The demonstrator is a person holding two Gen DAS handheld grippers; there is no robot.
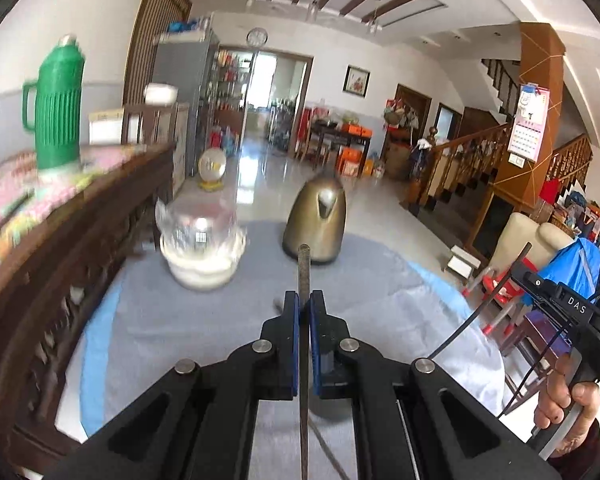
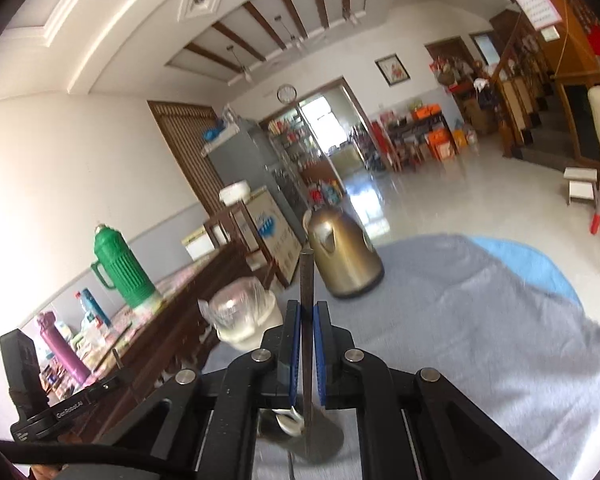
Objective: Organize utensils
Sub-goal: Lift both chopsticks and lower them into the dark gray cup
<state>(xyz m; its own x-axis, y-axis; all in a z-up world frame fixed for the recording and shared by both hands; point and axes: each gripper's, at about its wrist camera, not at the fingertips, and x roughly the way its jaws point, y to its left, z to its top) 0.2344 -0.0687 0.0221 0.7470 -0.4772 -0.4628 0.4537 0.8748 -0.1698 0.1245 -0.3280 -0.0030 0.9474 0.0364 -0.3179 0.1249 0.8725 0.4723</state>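
Left wrist view: left tool (image 1: 304, 304) pinched tight on a thin dark metal rod (image 1: 303, 268), blue pads flat against both sides, rod tip poking up past the fingertips, shaft running back down between the arms. Same story in the right wrist view: right tool (image 2: 308, 314) clamped on a second dark rod (image 2: 306, 276), likewise upright between the blue pads. Whether chopstick or utensil handle, cannot tell. Below the right tool, behind its arms, a shiny spoon-like piece (image 2: 290, 422), partly hidden, resting on the cloth. Grey cloth (image 1: 380, 300) spread over the round counter (image 2: 532, 264), blue rim showing at the edge. Just beyond the tools, a white bowl (image 1: 200, 272) with clear plastic wrap bunched on top, blurred. Beside it, a little farther, a bronze electric kettle (image 1: 315, 224), upright on the cloth. At the right edge of the left view, a hand (image 1: 568, 404) wrapped around the grip of the other device. Left of the counter, a dark wooden sideboard (image 1: 100, 220) with a floral cover, a green thermos (image 1: 58, 108) upright on it; in the right view, a purple bottle (image 2: 60, 348) and a blue bottle (image 2: 94, 308) near the thermos. Farther off, a grey fridge (image 2: 244, 164), a wall clock (image 1: 257, 36), a wooden staircase (image 1: 480, 152).
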